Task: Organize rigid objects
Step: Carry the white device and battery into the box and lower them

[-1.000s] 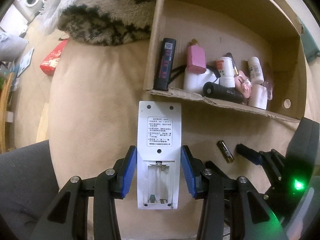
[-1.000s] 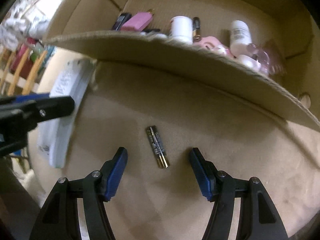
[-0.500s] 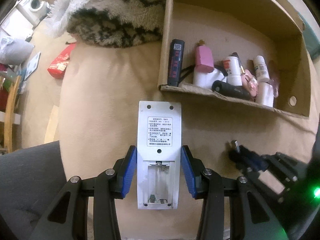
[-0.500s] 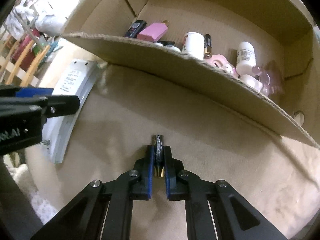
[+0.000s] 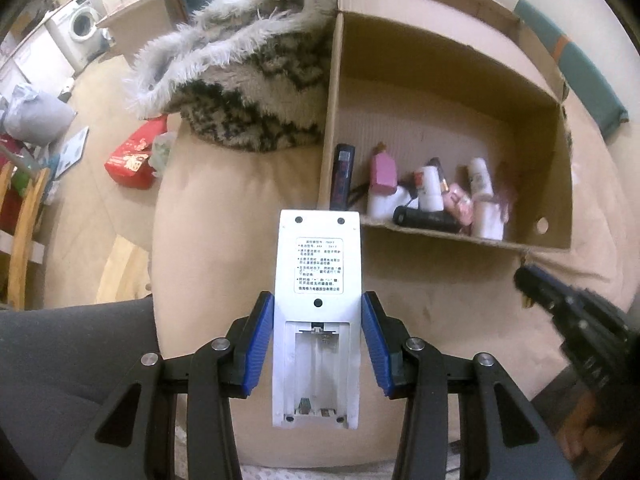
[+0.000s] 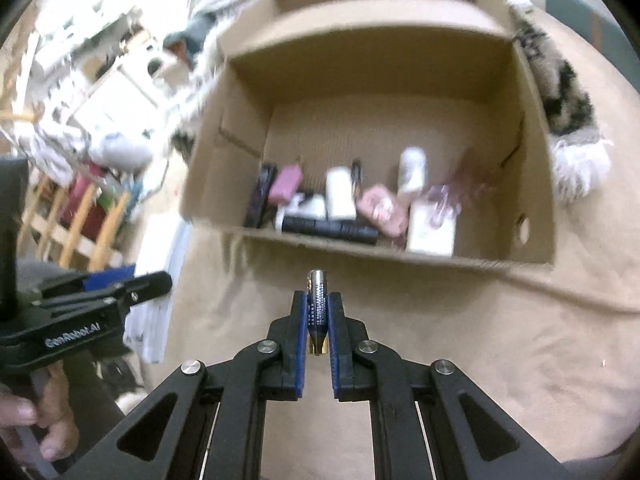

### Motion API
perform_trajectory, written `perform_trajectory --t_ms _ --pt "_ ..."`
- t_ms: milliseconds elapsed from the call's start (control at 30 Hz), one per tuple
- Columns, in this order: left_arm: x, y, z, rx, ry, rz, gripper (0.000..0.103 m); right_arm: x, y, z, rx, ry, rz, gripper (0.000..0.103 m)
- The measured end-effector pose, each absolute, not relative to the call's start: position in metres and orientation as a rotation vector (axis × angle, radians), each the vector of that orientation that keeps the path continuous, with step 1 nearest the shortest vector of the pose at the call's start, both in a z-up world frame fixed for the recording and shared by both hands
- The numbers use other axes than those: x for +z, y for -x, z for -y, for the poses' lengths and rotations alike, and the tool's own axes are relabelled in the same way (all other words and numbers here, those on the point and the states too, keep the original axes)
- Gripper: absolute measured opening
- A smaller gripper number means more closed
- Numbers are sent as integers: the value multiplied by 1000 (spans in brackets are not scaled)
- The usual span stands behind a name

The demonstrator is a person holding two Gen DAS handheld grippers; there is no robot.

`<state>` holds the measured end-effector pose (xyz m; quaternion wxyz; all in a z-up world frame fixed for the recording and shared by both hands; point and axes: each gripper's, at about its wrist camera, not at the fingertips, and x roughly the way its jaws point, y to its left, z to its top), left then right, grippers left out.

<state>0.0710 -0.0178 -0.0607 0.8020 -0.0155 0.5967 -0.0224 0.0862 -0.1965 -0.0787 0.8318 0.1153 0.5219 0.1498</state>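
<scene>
Battery [image 6: 318, 304] pinched between blue pads of right gripper [image 6: 317, 320], tip poking forward past fingertips, lifted over tan cushion [image 6: 460, 340], near front wall of cardboard box [image 6: 400, 254]. Left gripper [image 5: 318, 344] clamps white remote [image 5: 318, 280] back-up, battery bay uncovered. Bottles, black flashlight [image 5: 426, 219] inside box.

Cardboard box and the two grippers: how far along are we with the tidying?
Done: the cardboard box already holds bottles, a pink case and a black tube. In hand: the left gripper grips the white remote, its battery bay open and empty; the right gripper has its jaws shut on a battery, lifted off the beige cover. Left: both still need placing.
</scene>
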Motion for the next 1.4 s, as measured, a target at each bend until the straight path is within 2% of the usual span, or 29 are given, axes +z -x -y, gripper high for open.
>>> perform_trajectory --t_ms 333,700,967,1167,1400 --pt "-26 -72 28 -96 6 -1183 40 -39 -106 236 317 -318 -1018 10" --pt "-13 -153 65 -104 -11 -1080 40 -25 -160 252 288 -275 -987 10" --pt "-39 -196 95 -135 -19 -1054 40 -58 -183 269 226 -320 -1025 10" --pt "-74 -202 105 -163 -53 -1080 40 -83 -190 269 195 -324 -1081 10" --pt "-86 -207 105 -167 -59 -1085 40 -95 -196 258 199 -289 -1118 10"
